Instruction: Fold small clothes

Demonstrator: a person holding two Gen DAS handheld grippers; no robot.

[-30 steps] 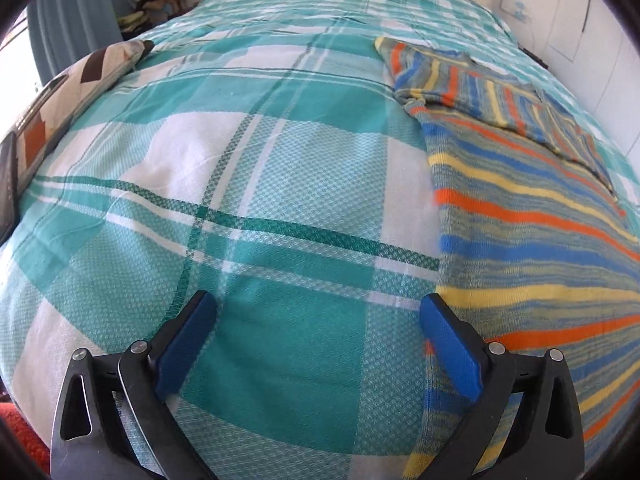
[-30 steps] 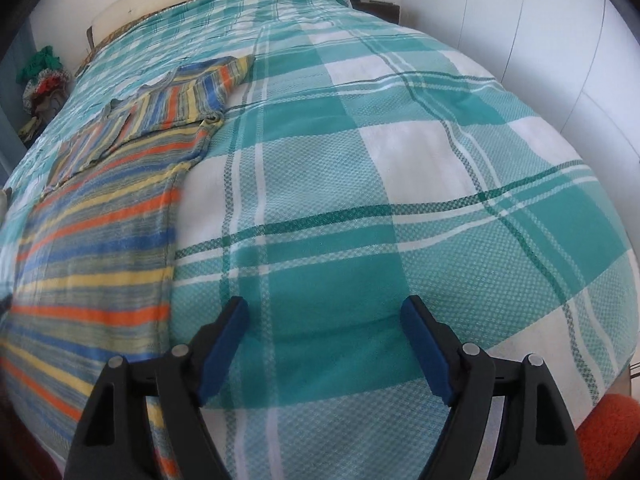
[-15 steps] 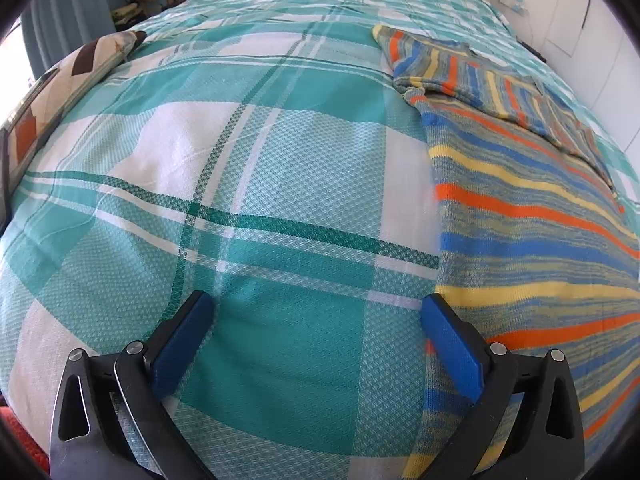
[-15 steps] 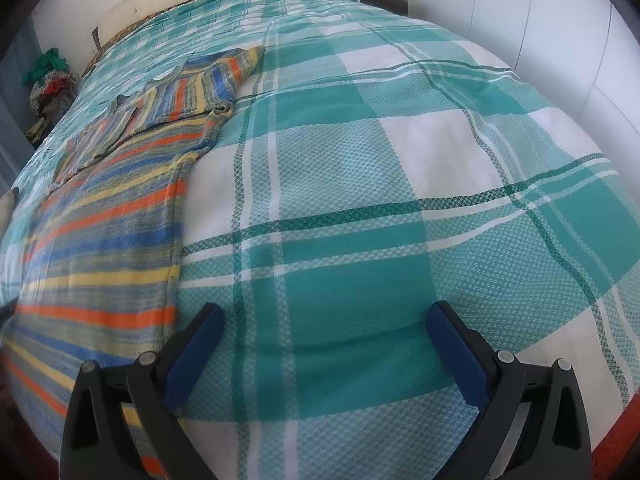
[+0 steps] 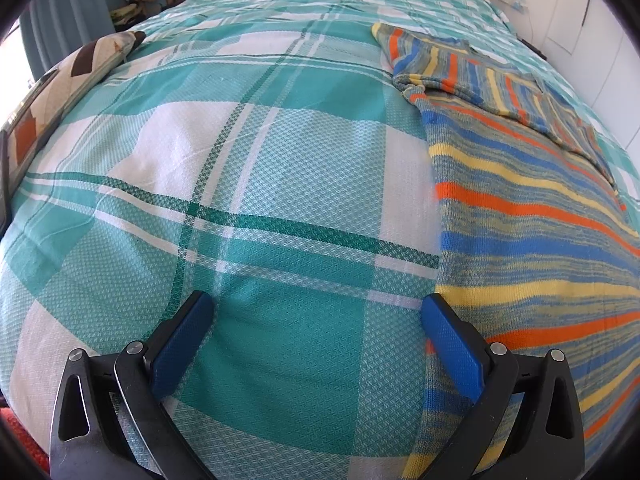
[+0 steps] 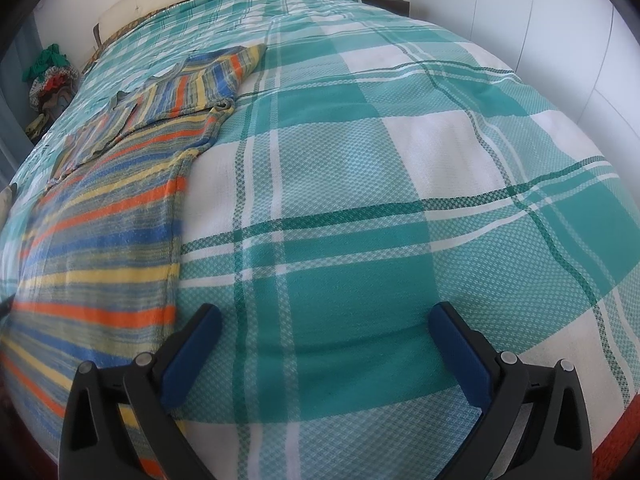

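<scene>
A striped knit sweater (image 5: 532, 216) in blue, orange, yellow and grey lies flat on the bed, sleeves folded across its upper part. It fills the right side of the left wrist view and the left side of the right wrist view (image 6: 104, 236). My left gripper (image 5: 316, 320) is open and empty, low over the bedspread, its right finger at the sweater's left edge. My right gripper (image 6: 324, 328) is open and empty, over bare bedspread just right of the sweater's right edge.
The bed is covered by a teal and white plaid bedspread (image 5: 248, 152). A patterned cushion (image 5: 64, 84) lies at the bed's left edge. A pile of clothes (image 6: 50, 80) sits beyond the far left corner. White wall panels (image 6: 560, 24) run along the right.
Both grippers have shifted slightly forward and lower over the bed. The right gripper has opened wider. The sweater has not moved.
</scene>
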